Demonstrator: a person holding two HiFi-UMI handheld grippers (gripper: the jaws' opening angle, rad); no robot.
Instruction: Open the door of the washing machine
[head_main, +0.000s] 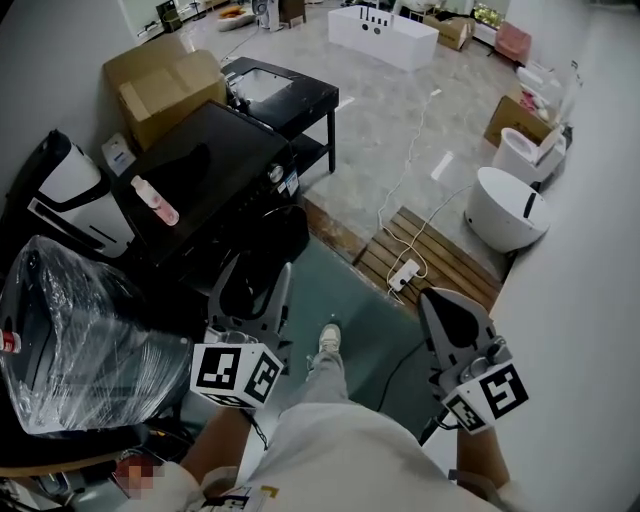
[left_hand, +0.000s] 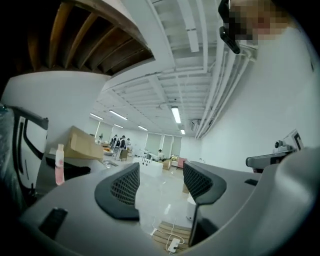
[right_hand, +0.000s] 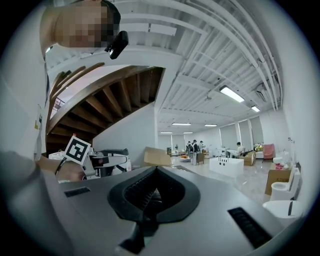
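The washing machine (head_main: 205, 175) is a black box at the left of the head view, with a pink bottle (head_main: 155, 200) lying on its top. A dark rounded door (head_main: 280, 235) hangs out from its front, just beyond my left gripper (head_main: 262, 275). That gripper is open, and in the left gripper view its pads (left_hand: 127, 187) stand well apart with only floor between them. My right gripper (head_main: 437, 300) is off to the right over the floor, away from the machine. It is shut, its pads (right_hand: 150, 192) meeting with nothing held.
A cardboard box (head_main: 165, 85) and a black table (head_main: 285, 95) stand behind the machine. A plastic-wrapped item (head_main: 80, 330) sits at the near left. A power strip (head_main: 405, 272) lies on wooden slats, with white toilets (head_main: 505, 205) to the right. My shoe (head_main: 329, 338) shows below.
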